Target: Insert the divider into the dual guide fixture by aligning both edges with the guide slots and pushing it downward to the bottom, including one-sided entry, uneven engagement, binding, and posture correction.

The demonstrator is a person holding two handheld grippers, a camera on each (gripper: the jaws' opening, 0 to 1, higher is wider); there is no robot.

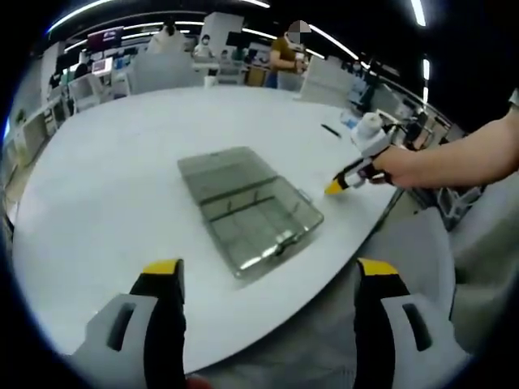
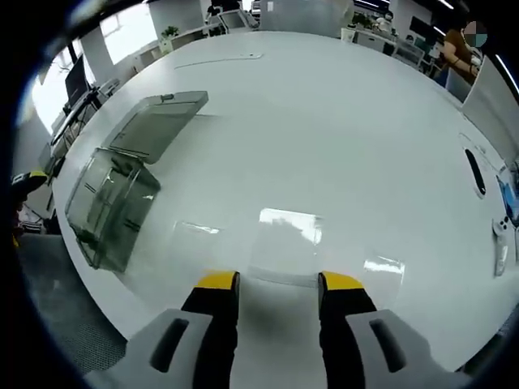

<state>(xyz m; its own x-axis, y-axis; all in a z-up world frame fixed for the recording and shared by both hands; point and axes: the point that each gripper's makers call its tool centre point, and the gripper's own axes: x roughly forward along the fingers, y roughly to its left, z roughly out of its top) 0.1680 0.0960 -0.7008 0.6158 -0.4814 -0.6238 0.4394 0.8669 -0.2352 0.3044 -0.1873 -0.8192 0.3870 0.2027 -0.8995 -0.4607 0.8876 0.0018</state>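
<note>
Left gripper view. We logged the dual guide fixture (image 1: pixel 247 207) as a smoky, see-through box with its lid laid open flat, resting on the white table (image 1: pixel 122 170) just past centre, toward 12 o'clock from the left gripper (image 1: pixel 272 275). Thin ribs and a latch tab showed along its walls. The left gripper's yellow-tipped jaws stood wide apart, clamping nothing, above the table's near edge. At 3 o'clock we noted the right gripper (image 1: pixel 334 188) in a person's hand (image 1: pixel 405 166), its yellow tip low over the table just beside the box's right corner. A dark pen-like item (image 1: pixel 330 130) lay farther back at 1 o'clock. The way between the left gripper and the box lay open. Beyond the table we recorded an office with desks, screens, ceiling strip lights and seated people.

Right gripper view. We recorded the fixture (image 2: pixel 113 203) at 9 o'clock, its tinted tub near the table edge and its lid (image 2: pixel 158 117) hinged away flat. The clear divider (image 2: pixel 284 239), a nearly colourless sheet, lay flat on the table (image 2: pixel 340 121) directly ahead of the right gripper (image 2: pixel 276 282), well apart from the box. The jaws were parted, their tips at the sheet's near edge; we cannot tell whether they touched it. A dark oval object (image 2: pixel 475 172) lay at 3 o'clock.
</note>
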